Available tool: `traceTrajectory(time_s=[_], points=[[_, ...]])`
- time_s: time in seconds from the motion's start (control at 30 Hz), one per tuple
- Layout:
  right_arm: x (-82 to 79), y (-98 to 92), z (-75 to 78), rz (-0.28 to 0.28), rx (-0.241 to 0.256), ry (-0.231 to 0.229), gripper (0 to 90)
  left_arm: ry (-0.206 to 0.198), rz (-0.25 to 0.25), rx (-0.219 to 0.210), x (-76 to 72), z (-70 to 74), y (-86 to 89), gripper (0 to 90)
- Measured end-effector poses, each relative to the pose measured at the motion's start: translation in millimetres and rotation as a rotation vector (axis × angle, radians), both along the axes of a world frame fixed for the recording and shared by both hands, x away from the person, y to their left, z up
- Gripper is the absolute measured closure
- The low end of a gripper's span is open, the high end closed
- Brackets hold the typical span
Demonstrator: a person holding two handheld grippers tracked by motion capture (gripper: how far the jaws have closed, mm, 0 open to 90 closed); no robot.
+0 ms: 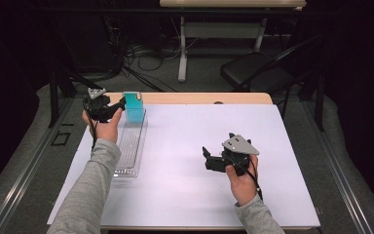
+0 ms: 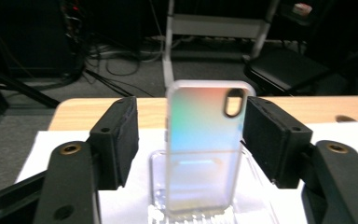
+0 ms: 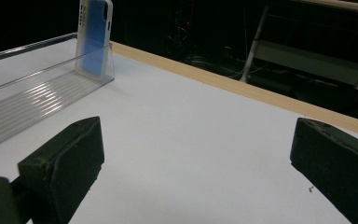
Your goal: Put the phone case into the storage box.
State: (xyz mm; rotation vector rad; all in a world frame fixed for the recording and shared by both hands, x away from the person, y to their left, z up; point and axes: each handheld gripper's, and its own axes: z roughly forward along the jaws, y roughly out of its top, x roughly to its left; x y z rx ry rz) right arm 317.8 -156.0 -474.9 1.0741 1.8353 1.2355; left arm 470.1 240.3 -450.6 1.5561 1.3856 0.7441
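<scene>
Phone case (image 2: 204,149) stands upright in clear rack (image 1: 129,146) — between left hand-held gripper's (image 2: 190,140) spread jaws, unpinched.

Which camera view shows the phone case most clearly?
The left gripper view: the phone case stands upright in the clear rack, near, its camera cutout visible. The high view shows it small and teal, at the rack's far end; the right gripper view shows it distant and blue.
</scene>
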Motion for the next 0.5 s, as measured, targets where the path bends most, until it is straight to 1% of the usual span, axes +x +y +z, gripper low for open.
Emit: traceTrajectory(time_s=[0.07,0.17,0.27,0.3,0.33,0.43,0.5], points=[[0.3,-0.8,0.4,0.002,-0.004,0.0,1.5,0.007,-0.027,-0.009,-2.2,1.9,-1.9,33.8],[0.6,-1.6,0.5,0.003,-0.002,0.005,1.1,0.005,-0.071,-0.027,-6.8,6.2,-3.7,30.3],[0.2,-2.1,0.6,0.005,-0.009,0.005,0.6,0.002,-0.145,-0.026,-13.2,11.9,-4.8,23.9],[0.2,-2.5,0.8,0.007,-0.008,0.005,0.5,-0.001,-0.162,-0.026,-15.6,13.9,-5.3,22.7],[-0.1,-3.0,1.1,0.007,-0.009,0.005,0.2,-0.001,-0.171,-0.023,-18.0,16.1,-5.6,21.5],[-1.1,-4.8,2.4,0.013,-0.004,0.006,0.0,-0.003,-0.199,-0.053,-23.9,21.6,-5.6,19.4],[-1.9,-6.0,3.7,0.019,0.003,0.014,0.0,-0.003,-0.222,-0.052,-27.8,25.0,-5.5,17.1]])
